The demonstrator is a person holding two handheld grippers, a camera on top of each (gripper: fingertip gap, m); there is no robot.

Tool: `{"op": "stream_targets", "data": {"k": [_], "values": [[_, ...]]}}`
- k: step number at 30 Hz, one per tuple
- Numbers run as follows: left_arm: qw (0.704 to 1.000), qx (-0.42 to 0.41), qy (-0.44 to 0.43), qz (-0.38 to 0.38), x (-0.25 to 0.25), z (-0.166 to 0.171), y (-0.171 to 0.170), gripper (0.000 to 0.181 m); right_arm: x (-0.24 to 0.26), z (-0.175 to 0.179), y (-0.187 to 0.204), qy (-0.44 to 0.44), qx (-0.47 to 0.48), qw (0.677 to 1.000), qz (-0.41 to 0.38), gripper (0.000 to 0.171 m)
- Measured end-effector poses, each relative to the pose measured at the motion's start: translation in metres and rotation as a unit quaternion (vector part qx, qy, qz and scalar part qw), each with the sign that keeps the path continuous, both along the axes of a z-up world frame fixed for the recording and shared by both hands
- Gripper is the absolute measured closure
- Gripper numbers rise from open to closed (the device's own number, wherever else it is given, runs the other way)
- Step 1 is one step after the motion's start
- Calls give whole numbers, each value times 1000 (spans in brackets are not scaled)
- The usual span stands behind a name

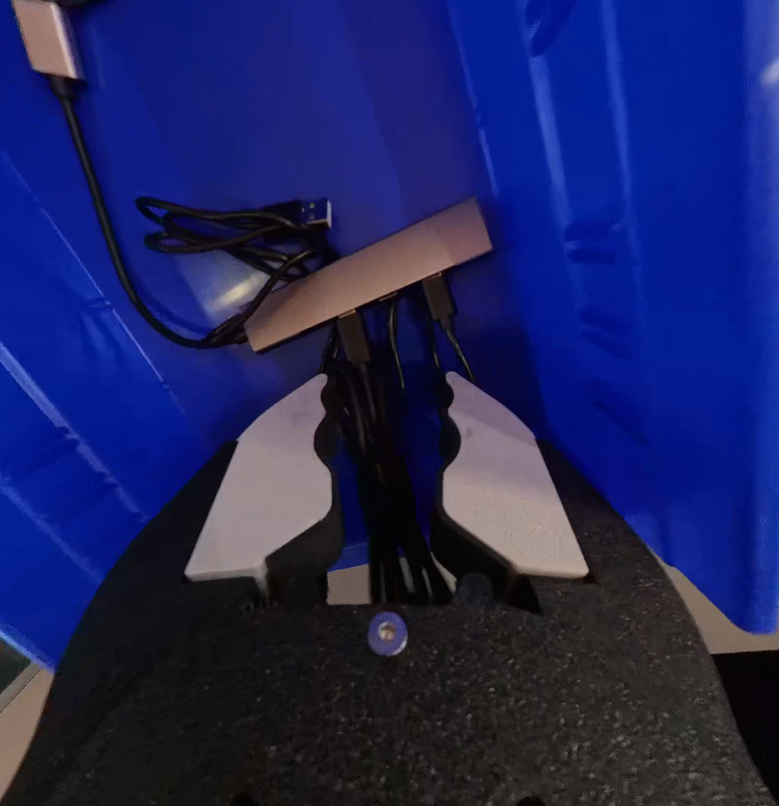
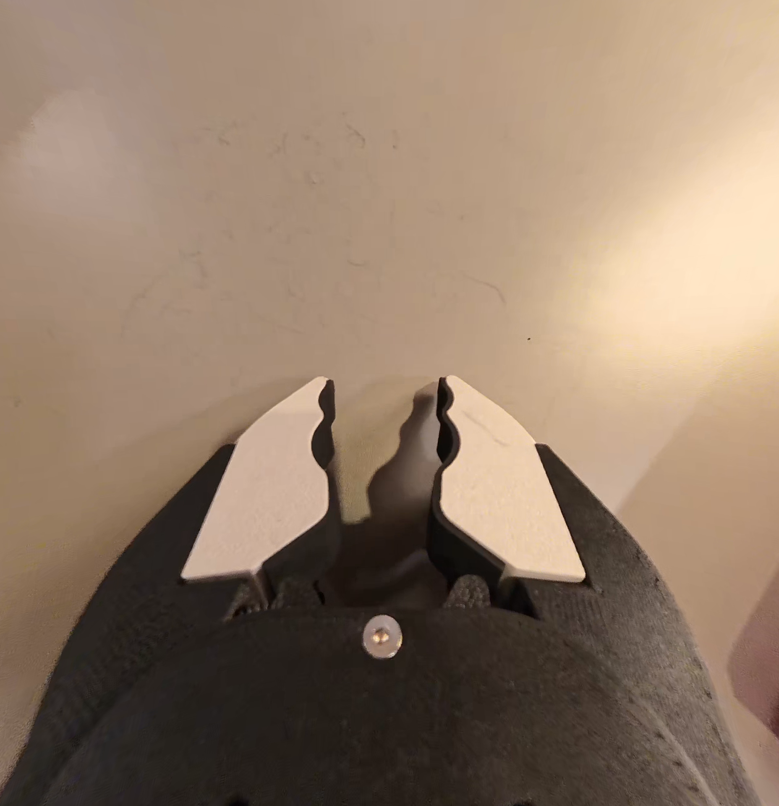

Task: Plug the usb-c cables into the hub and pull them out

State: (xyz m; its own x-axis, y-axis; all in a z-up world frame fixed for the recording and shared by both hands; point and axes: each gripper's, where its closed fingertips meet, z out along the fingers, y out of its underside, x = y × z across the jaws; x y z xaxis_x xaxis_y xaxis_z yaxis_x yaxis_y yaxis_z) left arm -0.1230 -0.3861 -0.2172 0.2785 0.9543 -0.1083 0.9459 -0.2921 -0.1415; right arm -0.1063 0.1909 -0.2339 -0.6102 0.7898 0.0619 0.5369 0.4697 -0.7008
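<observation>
- While two plugs [image 1: 355, 336] sit in the hub [image 1: 370, 274], the pulling out is, I judge, left to do; a middle port looks free
- Blue bin [image 1: 640, 261] holds hub, cables [image 1: 392, 479], a second hub [image 1: 47, 39]
- Left gripper [image 1: 385, 384] jaws apart, cables running between them; whether they grip is unclear
- Right gripper [image 2: 385, 384] jaws apart, empty, above a beige table [image 2: 379, 196]
</observation>
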Motion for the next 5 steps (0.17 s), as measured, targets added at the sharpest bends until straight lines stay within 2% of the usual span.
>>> {"op": "stream_targets", "data": {"k": [1,5], "values": [[1000,-20,-22,-2,3,-3,-5,135,0,0,0,2,2,1000,0,126],[997,-66,-47,5,9,-3,-20,124,1,1,-1,10,9,1000,6,128]]}}
